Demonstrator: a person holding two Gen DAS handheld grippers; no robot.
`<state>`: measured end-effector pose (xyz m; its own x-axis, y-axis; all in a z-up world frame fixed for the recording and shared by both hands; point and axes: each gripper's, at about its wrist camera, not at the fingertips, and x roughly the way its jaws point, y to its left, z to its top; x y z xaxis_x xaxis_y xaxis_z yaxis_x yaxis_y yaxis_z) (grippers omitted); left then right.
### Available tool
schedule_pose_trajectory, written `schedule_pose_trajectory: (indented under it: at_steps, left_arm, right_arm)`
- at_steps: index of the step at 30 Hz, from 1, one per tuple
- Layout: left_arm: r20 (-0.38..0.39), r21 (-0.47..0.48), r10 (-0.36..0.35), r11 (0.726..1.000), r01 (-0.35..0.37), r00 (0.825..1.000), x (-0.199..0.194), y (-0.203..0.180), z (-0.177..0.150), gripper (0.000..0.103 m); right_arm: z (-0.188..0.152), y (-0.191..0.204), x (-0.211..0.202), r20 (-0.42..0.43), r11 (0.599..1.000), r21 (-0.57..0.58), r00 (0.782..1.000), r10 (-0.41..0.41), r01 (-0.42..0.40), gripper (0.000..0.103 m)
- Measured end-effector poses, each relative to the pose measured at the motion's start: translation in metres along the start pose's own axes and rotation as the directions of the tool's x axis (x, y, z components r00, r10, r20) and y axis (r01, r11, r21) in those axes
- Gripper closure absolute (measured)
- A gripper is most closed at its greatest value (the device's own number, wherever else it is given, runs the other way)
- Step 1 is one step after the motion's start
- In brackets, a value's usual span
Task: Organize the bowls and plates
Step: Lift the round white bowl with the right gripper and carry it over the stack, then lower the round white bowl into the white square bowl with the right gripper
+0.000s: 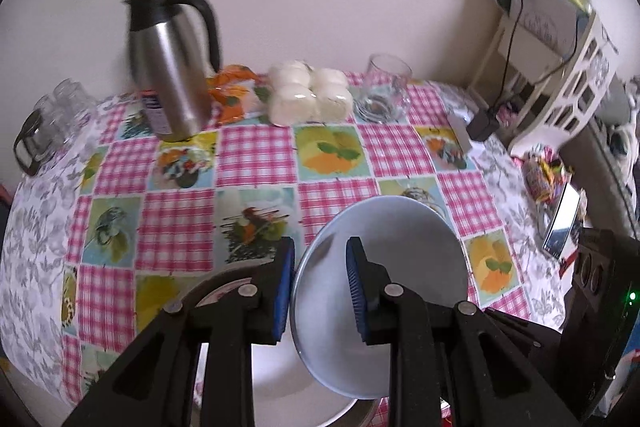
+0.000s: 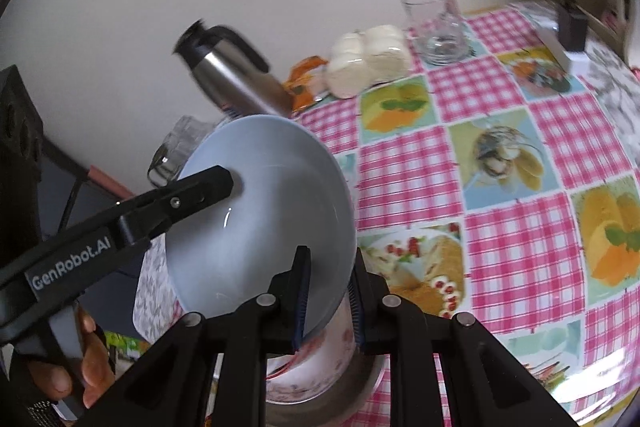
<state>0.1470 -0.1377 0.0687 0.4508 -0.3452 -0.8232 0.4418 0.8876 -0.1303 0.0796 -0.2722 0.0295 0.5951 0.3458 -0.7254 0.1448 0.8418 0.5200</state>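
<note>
A pale blue bowl (image 1: 384, 291) is held tilted in the air over the table's near edge; it also shows in the right wrist view (image 2: 272, 203). My left gripper (image 1: 320, 291) straddles its left rim with a gap between pads and rim. My right gripper (image 2: 328, 303) clamps the bowl's lower rim between its blue pads. The left gripper's finger (image 2: 200, 187) reaches into the bowl in the right wrist view. Below the bowl stands a stack with a white patterned dish (image 2: 320, 359) on a metal plate (image 2: 360, 399); the stack shows in the left wrist view (image 1: 280, 379).
On the checked tablecloth (image 1: 256, 155) stand a steel thermos jug (image 1: 172, 67), wrapped white buns (image 1: 308, 95), a glass mug (image 1: 384, 91), jars (image 1: 52, 123) at left, and a white basket (image 1: 560, 67) and charger (image 1: 484, 123) at right. A phone (image 1: 560, 227) lies near the right edge.
</note>
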Motion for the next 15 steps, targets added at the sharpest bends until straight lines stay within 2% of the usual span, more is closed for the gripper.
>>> schedule_pose_trajectory:
  at_steps: [4, 12, 15]
  left_arm:
    - [0.054, -0.070, -0.029, 0.997, 0.032, 0.998, -0.021, 0.025, -0.014, 0.077]
    - [0.131, -0.127, -0.027, 0.991, 0.044, 0.991, -0.053, 0.056, -0.039, 0.077]
    - [0.143, -0.165, -0.047, 0.984, 0.070, 0.989, -0.056, 0.070, -0.050, 0.074]
  right_arm:
    - [-0.006, 0.021, 0.000, -0.009, 0.998, -0.054, 1.000, 0.021, -0.022, 0.083]
    - [-0.019, 0.058, 0.007, -0.037, 0.988, -0.147, 0.999, 0.035, -0.040, 0.081]
    - [-0.023, 0.065, 0.012, -0.052, 0.985, -0.168, 0.998, 0.030, -0.039, 0.081]
